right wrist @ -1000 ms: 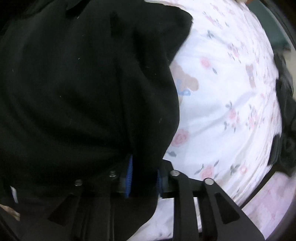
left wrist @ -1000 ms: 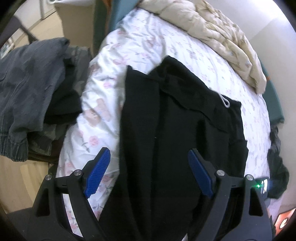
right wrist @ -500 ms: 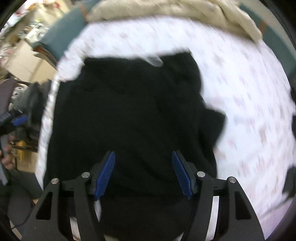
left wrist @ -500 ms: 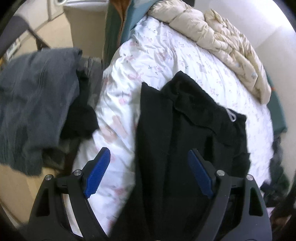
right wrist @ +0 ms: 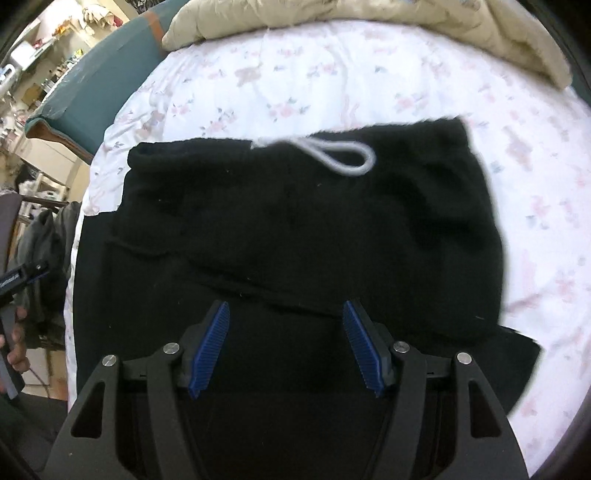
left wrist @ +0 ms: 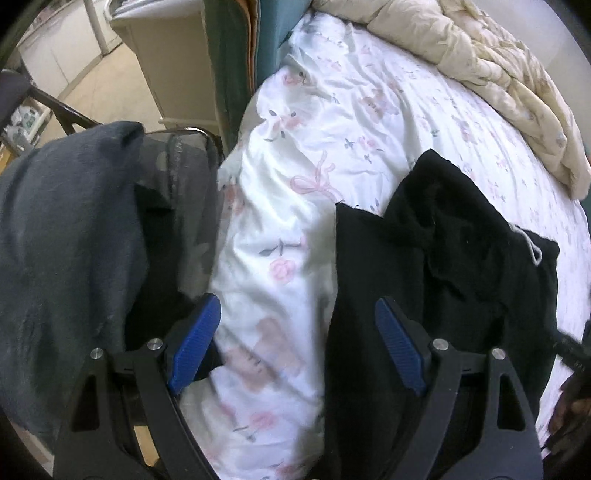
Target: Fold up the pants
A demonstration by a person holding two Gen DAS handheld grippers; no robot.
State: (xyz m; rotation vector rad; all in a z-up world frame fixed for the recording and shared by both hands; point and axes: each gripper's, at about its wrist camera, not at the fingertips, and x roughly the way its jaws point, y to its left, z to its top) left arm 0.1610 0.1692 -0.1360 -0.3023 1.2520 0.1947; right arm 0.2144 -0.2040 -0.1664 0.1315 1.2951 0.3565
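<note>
Both sets of tongs have shifted: the right tongs [right wrist: 284, 343], clamped on the black pants [right wrist: 295, 229] a second ago, have just been opening and now hang apart above the cloth with nothing gripped, while the left tongs [left wrist: 295, 343] have slid toward the bed's left edge, jaws wide and empty over the flowered sheet [left wrist: 295, 184]. Folded over itself, the pants lie near the bed's near edge, white drawstring [right wrist: 340, 155] toward the crumpled beige quilt [right wrist: 332, 18]. Grey clothes [left wrist: 66, 240] are heaped beside the bed.
</note>
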